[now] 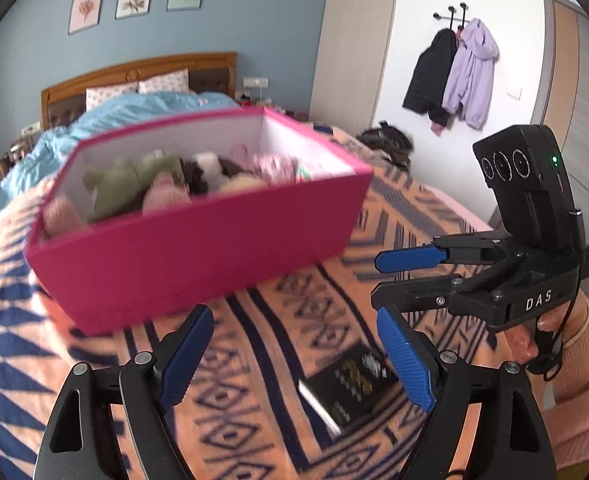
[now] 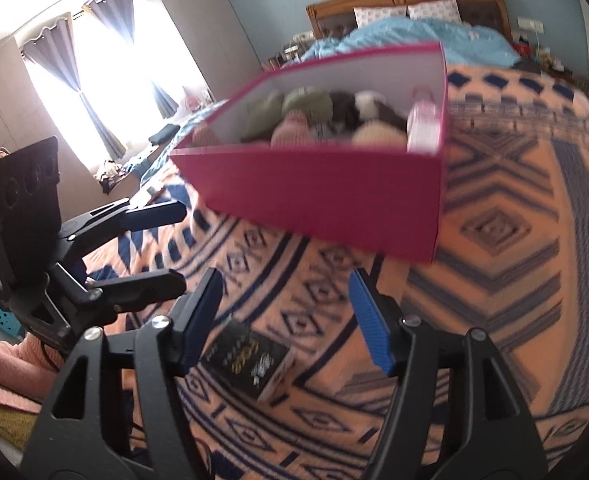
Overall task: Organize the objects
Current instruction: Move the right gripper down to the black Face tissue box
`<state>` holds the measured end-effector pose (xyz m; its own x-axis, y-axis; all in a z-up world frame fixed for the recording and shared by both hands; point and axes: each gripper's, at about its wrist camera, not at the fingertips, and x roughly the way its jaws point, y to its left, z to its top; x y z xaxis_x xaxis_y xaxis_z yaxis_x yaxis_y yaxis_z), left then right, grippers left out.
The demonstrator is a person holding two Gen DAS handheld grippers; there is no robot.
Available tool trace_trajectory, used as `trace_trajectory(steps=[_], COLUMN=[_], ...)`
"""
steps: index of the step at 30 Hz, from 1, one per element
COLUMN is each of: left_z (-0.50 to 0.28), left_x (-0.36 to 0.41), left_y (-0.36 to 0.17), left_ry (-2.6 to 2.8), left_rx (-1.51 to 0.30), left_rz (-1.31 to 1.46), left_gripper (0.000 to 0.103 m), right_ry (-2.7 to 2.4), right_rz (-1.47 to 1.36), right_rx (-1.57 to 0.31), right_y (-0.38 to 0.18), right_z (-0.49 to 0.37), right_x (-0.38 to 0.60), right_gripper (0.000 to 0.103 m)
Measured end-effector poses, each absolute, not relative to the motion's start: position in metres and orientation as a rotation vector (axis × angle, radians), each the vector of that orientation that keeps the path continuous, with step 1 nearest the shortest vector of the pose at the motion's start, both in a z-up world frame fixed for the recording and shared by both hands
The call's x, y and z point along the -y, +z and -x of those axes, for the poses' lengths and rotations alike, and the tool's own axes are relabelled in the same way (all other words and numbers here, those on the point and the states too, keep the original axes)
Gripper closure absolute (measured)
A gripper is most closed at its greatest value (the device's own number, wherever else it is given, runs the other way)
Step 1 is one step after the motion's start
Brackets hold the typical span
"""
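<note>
A pink open box (image 1: 198, 240) sits on the patterned orange blanket (image 1: 278, 320) of the bed, holding several soft toys (image 1: 134, 184). It also shows in the right wrist view (image 2: 334, 196). A small black box with gold print (image 1: 350, 386) lies on the blanket in front of it, and shows in the right wrist view (image 2: 250, 360). My left gripper (image 1: 294, 356) is open and empty above the blanket, with the black box near its right finger. My right gripper (image 2: 290, 320) is open and empty, just above the black box. Each gripper shows in the other's view (image 1: 382, 284) (image 2: 178, 248).
A blue duvet (image 1: 134, 112) and pillows lie at the wooden headboard (image 1: 142, 72). Jackets (image 1: 454, 76) hang on the white wall to the right. A curtained window (image 2: 90, 80) is at the left. A teal basket (image 2: 2, 316) stands on the floor.
</note>
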<state>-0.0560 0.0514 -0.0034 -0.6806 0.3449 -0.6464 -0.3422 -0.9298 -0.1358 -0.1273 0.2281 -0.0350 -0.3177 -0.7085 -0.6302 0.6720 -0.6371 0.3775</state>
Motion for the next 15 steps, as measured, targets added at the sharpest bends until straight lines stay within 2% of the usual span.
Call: trace_trajectory(steps=[10,12,15], left_z=[0.046,0.045,0.044], left_x=[-0.052,-0.055,-0.057], left_y=[-0.036,-0.041,-0.047], left_ry=[2.507,2.481,2.439], left_rx=[0.093,0.096,0.112], left_rz=[1.126,1.162,1.193], left_gripper=[0.018,0.022,0.029], right_ry=[-1.948,-1.944,-1.932], right_rz=[-1.111,-1.122,-1.132], right_rx=[0.098,0.106,0.111], right_y=[-0.071,-0.075,-0.078], right_z=[0.109,0.107,0.104], right_x=[-0.229,-0.230,-0.230], right_gripper=[0.036,0.036,0.043])
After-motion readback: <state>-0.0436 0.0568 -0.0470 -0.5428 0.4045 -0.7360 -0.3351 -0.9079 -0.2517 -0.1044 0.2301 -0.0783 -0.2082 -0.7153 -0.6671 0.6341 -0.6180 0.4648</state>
